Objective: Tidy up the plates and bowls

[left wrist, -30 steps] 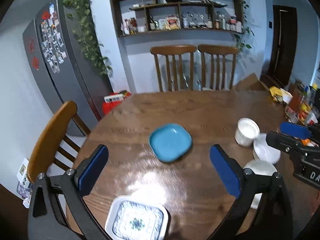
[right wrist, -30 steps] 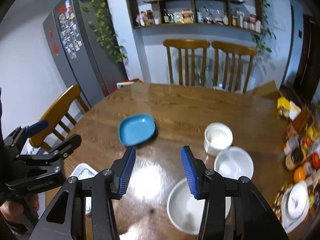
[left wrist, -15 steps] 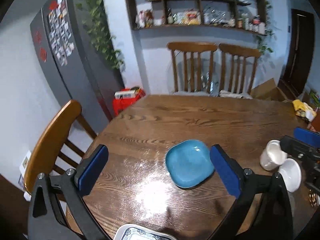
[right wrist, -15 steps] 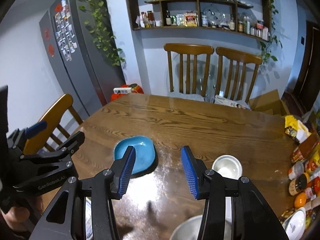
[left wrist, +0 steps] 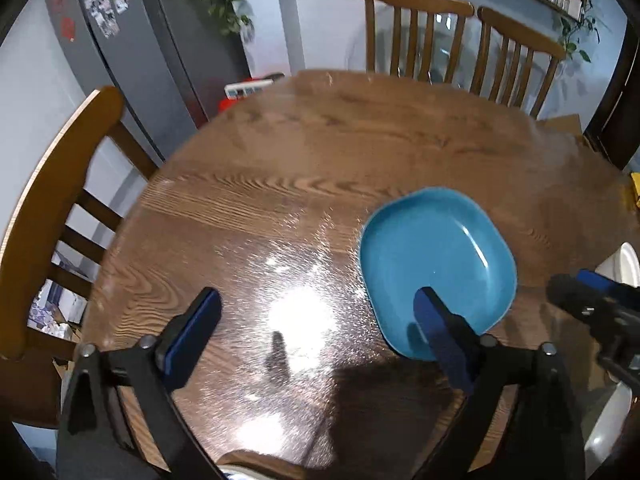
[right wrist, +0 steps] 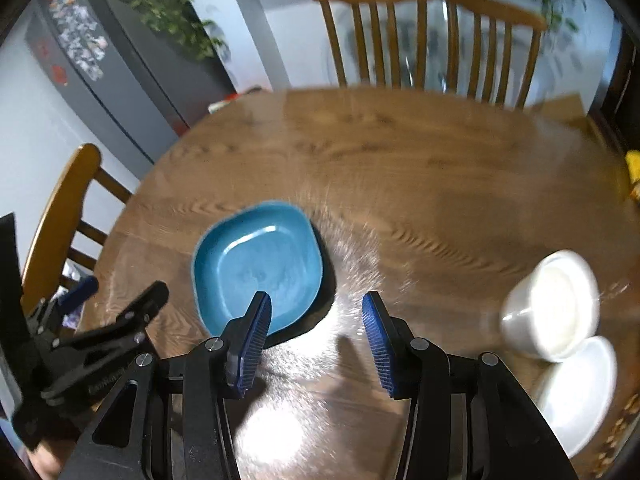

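jaws apart over the blue plate

jaws of the left gripper stand wide, just narrowing, empty; right gripper half-spread, empty. blue plate lies flat on the desk, squarish, no clear long axis. white bowls sit right. no writing readable.

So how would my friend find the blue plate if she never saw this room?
Look at the big round wooden table with chairs around it. Near its middle lies the blue plate, flat on the wood, left of the white cup and the white bowl. It is the only blue dish, squarish with rounded corners, while its neighbours are white and round.
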Available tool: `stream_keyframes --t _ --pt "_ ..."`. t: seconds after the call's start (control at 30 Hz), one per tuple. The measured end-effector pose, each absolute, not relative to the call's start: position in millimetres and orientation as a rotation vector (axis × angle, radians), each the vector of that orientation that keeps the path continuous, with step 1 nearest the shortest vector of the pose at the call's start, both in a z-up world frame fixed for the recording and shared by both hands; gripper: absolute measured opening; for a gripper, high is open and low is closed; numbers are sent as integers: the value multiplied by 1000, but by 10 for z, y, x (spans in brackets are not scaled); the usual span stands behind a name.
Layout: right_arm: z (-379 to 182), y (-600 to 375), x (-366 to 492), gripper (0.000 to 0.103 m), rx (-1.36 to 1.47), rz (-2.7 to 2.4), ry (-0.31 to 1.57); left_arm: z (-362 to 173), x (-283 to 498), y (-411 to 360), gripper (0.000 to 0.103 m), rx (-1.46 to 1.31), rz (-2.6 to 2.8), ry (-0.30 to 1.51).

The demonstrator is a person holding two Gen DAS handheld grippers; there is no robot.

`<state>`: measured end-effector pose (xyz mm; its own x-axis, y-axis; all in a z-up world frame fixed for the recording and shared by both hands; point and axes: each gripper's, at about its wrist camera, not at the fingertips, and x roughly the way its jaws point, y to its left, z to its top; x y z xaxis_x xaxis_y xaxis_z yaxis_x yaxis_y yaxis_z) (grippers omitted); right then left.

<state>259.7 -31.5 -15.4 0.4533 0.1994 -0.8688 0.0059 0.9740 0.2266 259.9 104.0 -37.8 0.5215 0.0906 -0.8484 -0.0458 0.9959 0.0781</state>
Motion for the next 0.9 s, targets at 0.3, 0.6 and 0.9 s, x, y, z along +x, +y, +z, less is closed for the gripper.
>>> stream_keyframes --t 0.3,0.6,0.9 --pt "-563 -242 2715 47 270 66 1147 -626 2706 908 48 57 -4 1076" --pt "-680 -278 2726 17 309 96 1159 -738 2745 872 18 47 -57 1108" --pt "-667 -188 2764 11 281 101 1160 -749 2713 851 11 69 -79 1098"
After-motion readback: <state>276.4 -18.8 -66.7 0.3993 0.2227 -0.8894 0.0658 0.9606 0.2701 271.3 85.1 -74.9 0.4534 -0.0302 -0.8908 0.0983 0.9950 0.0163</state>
